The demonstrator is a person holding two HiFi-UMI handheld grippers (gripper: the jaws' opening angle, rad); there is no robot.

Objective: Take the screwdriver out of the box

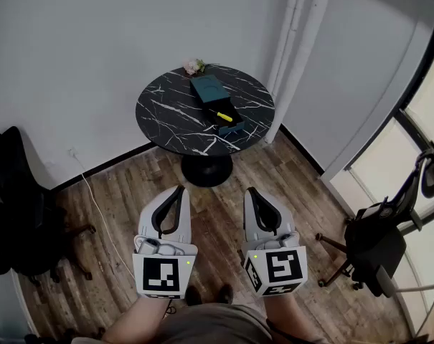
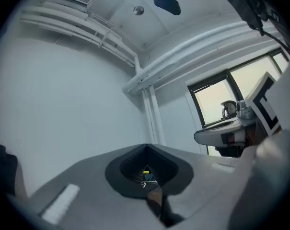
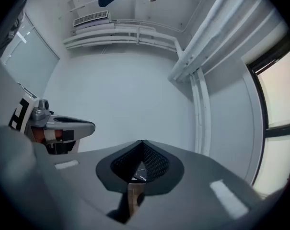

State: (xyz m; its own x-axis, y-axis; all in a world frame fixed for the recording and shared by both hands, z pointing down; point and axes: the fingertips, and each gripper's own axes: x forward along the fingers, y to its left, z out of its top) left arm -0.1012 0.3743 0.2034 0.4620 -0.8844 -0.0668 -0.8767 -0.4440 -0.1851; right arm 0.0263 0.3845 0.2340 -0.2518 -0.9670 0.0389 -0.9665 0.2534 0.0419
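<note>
Head view: left claw (image 1: 178, 190) and right claw (image 1: 252, 191) pressed together, empty; I'd spread one before reaching the screwdriver (image 1: 224, 116) in the box (image 1: 241, 127) well ahead.

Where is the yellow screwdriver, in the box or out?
In. The yellow screwdriver lies inside the open box on the round table.

Round black marble-veined surface (image 1: 166, 110): one
Open dark teal box (image 1: 208, 89): one
Yellow-handled screwdriver (image 1: 224, 116): one
Small pink flower bunch (image 1: 194, 66): one
Black office chairs (image 1: 378, 246): two
Grey handheld grippers: two, left gripper (image 1: 178, 189), right gripper (image 1: 251, 190)
</note>
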